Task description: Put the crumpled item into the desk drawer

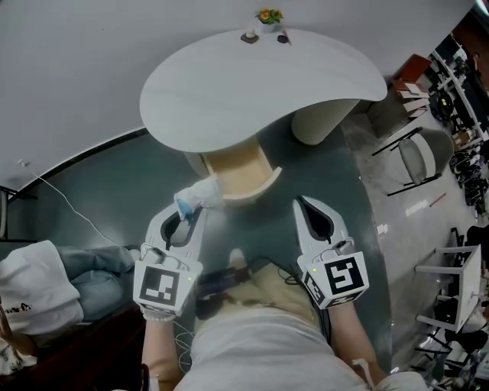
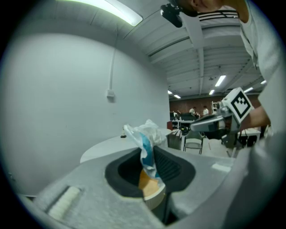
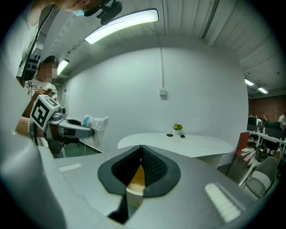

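Note:
The crumpled item [image 1: 199, 193], white plastic with blue on it, is pinched in my left gripper [image 1: 191, 210], which is shut on it; up close the crumpled item [image 2: 146, 133] sticks up from the closed tips of the left gripper [image 2: 150, 150]. It hangs just before the open beige drawer [image 1: 238, 174] under the white curved desk [image 1: 260, 84]. My right gripper [image 1: 302, 203] is level with it on the right, jaws shut with nothing in them. In the right gripper view, the right gripper [image 3: 141, 150] faces the desk [image 3: 178, 144], with the crumpled item [image 3: 96, 124] at left.
A small potted plant [image 1: 268, 15] and two small objects stand at the desk's far edge. The desk's round pedestal [image 1: 317, 122] is right of the drawer. Chairs [image 1: 416, 156] stand at right. Bundled clothing [image 1: 46, 282] lies at left, with a thin cable [image 1: 72, 206] across the floor.

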Tool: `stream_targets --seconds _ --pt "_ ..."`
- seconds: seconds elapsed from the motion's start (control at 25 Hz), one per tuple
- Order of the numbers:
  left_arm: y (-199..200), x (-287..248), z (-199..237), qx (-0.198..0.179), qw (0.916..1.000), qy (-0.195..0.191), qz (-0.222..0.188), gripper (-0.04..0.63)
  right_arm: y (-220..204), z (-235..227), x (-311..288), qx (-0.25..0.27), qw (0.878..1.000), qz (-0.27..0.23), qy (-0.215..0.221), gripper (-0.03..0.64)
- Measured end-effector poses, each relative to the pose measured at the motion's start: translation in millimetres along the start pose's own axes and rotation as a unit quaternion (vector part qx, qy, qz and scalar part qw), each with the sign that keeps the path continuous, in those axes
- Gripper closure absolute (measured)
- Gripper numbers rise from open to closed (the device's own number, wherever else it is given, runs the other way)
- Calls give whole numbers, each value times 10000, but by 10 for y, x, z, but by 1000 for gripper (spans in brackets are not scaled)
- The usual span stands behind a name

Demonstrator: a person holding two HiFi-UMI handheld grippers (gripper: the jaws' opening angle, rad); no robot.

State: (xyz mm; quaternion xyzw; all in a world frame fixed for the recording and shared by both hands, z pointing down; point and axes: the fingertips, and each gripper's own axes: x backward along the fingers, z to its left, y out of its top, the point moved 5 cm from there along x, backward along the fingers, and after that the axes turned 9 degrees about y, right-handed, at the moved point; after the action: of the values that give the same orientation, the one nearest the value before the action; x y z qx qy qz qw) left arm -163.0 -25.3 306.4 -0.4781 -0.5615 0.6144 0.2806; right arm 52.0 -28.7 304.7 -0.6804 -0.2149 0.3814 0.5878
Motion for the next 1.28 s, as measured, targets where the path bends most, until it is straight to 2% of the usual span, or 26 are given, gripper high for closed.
stream_targets --seconds 0.36,0.76,1.28 --pt "-18 -50 143 133 9999 104 8 532 29 -46 -143 21 10000 64 23 612" --pt "28 -142 160 -3 9997 252 -53 532 29 -192 -212 -6 10000 39 78 612" --pt "-25 -390 102 -1 9995 237 224 532 -51 -368 -318 -65 9997 150 190 612"
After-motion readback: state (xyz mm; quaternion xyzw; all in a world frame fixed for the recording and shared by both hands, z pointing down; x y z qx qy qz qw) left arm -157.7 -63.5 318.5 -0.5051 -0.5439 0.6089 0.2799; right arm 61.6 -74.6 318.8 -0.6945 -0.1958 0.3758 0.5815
